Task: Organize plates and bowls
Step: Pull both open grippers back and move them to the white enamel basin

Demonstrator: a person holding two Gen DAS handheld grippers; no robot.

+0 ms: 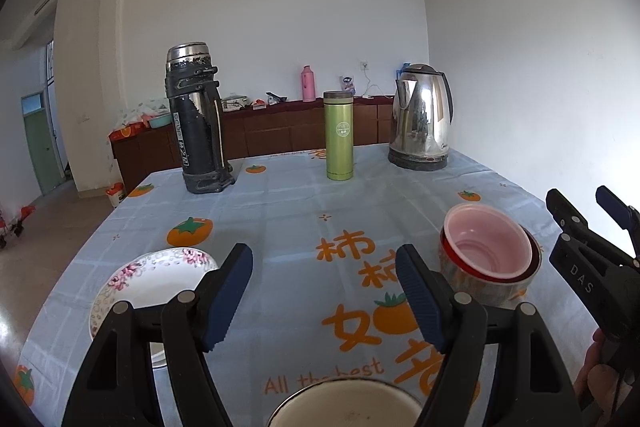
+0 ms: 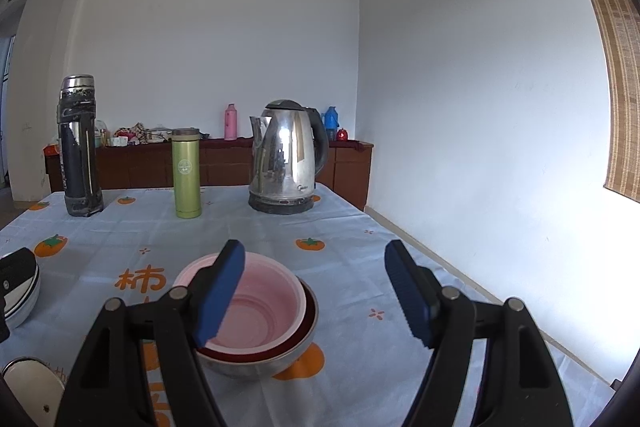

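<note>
Both the left gripper [image 1: 324, 301] and right gripper [image 2: 316, 297] were held wide open and empty near a pink plastic bowl [image 2: 250, 303] nested in a steel bowl [image 2: 276, 363], left of which a floral porcelain plate [image 1: 148, 283] was seen

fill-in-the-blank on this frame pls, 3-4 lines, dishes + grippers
1. The pink bowl sits nested inside a ____ bowl.
2. Neither the left gripper nor the right gripper holds anything; both are ____.
3. The flowered plate lies to the ____ of the left gripper.
4. Between the black flask and the steel kettle stands a ____ bottle.

Missing words: metal; open; left; green
</note>
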